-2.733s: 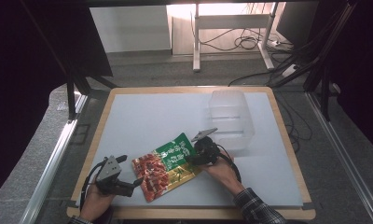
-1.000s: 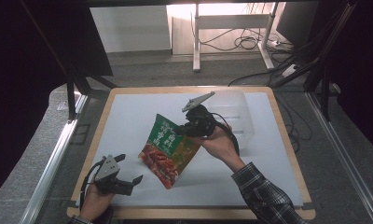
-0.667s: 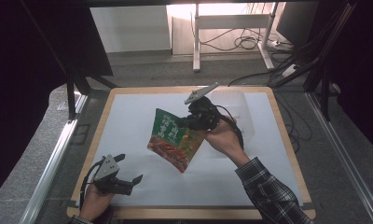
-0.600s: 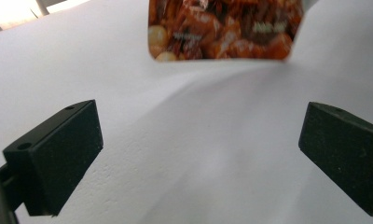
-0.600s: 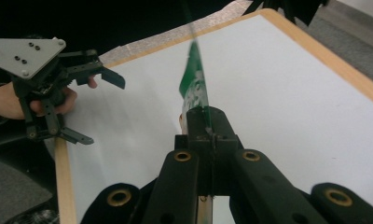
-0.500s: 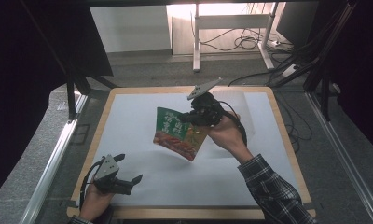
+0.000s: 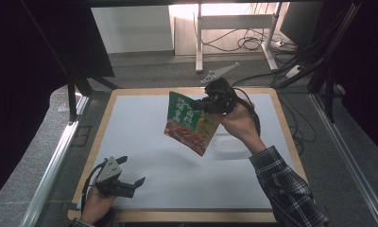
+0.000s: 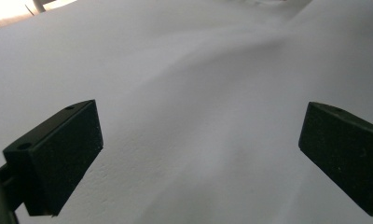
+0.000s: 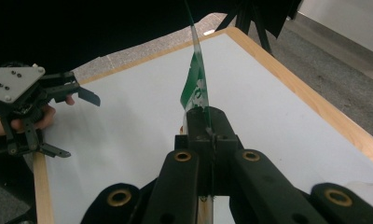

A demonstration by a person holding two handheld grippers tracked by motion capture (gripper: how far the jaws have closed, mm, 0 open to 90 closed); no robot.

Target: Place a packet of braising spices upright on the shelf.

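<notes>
A green and red snack packet (image 7: 190, 122) hangs in the air above the middle of the white bench (image 7: 144, 123), pinched by its upper edge in your right claw (image 7: 202, 105), whose jaws are clamped tight on it. You appear to be in the carrying step; the next move likely calls for lowering the packet into the clear plastic tub (image 7: 230, 143), faintly visible on the bench beneath your right hand. Your left claw (image 7: 133, 184) rests near the bench's front left corner, jaws wide apart, holding nothing. Count: one packet, one tub, two claws.
</notes>
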